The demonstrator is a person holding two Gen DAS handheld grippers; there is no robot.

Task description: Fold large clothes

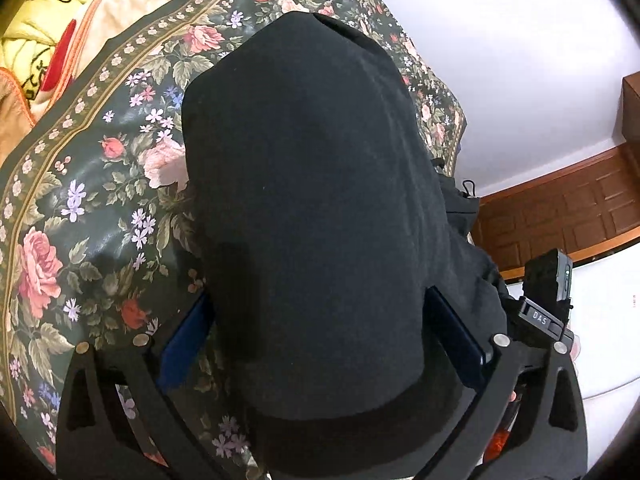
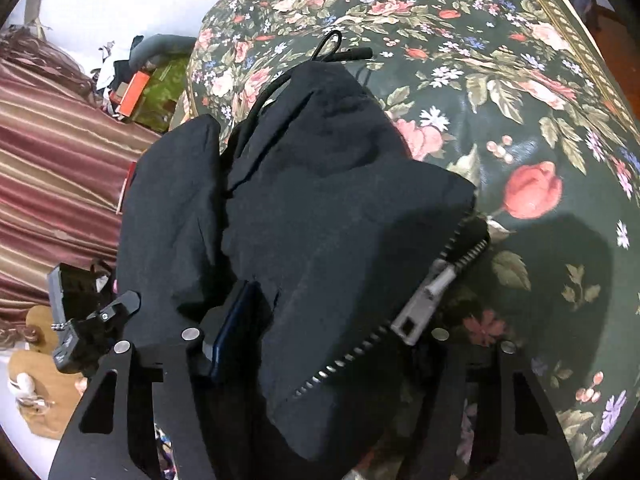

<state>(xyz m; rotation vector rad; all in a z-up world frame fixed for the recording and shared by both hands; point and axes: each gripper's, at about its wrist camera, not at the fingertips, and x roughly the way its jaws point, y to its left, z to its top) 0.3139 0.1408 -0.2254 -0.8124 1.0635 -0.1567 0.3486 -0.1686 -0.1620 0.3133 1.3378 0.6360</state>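
Bright, soft shadows; fisheye warp, dark corners.

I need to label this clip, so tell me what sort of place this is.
Most likely a bedroom at home: a black jacket lies on a flowered bedspread, bright blankets are heaped beside it, and a striped curtain hangs nearby.

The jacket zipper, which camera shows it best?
The right wrist view: the metal zipper with its grey pull runs along the black jacket edge, in the foreground. The left wrist view shows only plain black fabric between the fingers, no zipper.
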